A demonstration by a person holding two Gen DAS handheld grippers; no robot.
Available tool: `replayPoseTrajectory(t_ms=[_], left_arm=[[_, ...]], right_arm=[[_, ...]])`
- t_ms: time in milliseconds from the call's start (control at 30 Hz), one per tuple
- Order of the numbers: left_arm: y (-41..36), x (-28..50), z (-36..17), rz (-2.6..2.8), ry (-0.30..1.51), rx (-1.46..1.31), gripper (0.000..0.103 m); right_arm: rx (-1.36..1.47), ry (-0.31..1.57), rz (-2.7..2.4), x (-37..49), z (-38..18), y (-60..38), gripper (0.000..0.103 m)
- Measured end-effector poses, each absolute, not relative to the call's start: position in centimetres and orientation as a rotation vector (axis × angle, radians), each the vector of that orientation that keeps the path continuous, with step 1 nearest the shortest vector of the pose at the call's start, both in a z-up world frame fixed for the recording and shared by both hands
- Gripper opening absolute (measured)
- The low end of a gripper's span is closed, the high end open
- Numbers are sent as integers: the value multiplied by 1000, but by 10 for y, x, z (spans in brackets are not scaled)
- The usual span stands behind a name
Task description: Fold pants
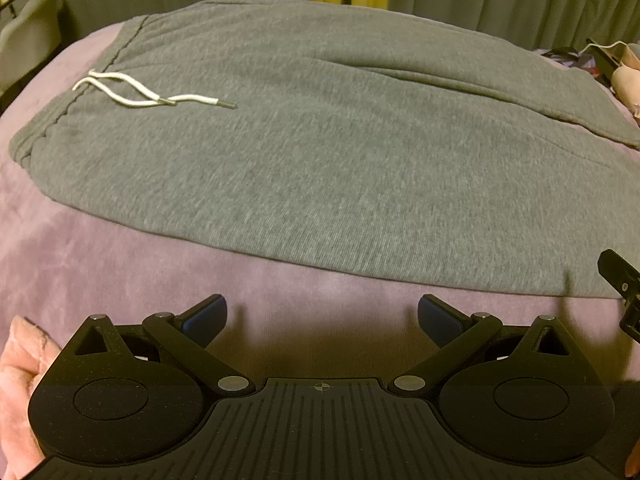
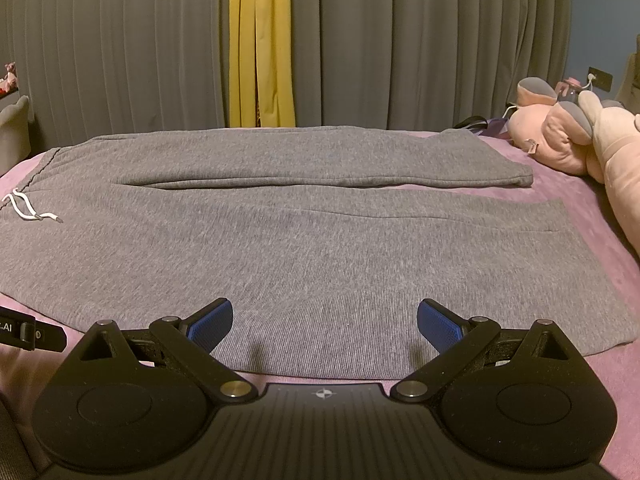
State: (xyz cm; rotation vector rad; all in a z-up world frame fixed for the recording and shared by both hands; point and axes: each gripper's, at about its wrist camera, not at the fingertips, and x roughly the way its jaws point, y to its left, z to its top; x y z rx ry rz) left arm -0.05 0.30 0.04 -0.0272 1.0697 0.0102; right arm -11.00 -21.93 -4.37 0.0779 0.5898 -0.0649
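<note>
Grey sweatpants point(image 1: 320, 152) lie flat on a pink bed cover point(image 1: 120, 264), waistband to the left with a white drawstring point(image 1: 132, 92), legs running right. In the right wrist view the pants point(image 2: 320, 248) show both legs side by side, cuffs at the right. My left gripper point(image 1: 322, 316) is open and empty, just short of the pants' near edge. My right gripper point(image 2: 324, 320) is open and empty, its blue pads point(image 2: 212, 326) over the near edge of the front leg. Part of the right gripper point(image 1: 624, 292) shows at the left view's right edge.
Pink plush toys point(image 2: 568, 136) lie on the bed at the far right. Grey and yellow curtains point(image 2: 260, 40) hang behind the bed. A pale chair point(image 1: 28, 36) stands at the far left. A pink sleeve point(image 1: 16, 380) is by the left gripper.
</note>
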Motion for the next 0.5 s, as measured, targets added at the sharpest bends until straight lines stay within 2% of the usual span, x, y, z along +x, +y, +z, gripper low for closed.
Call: replayPoseTrajectory(t_ms=[500], left_arm=[[4,-1,0,9,1070,-27,103]], right_arm=[[79,594,-66,-109,-44,-219,99]])
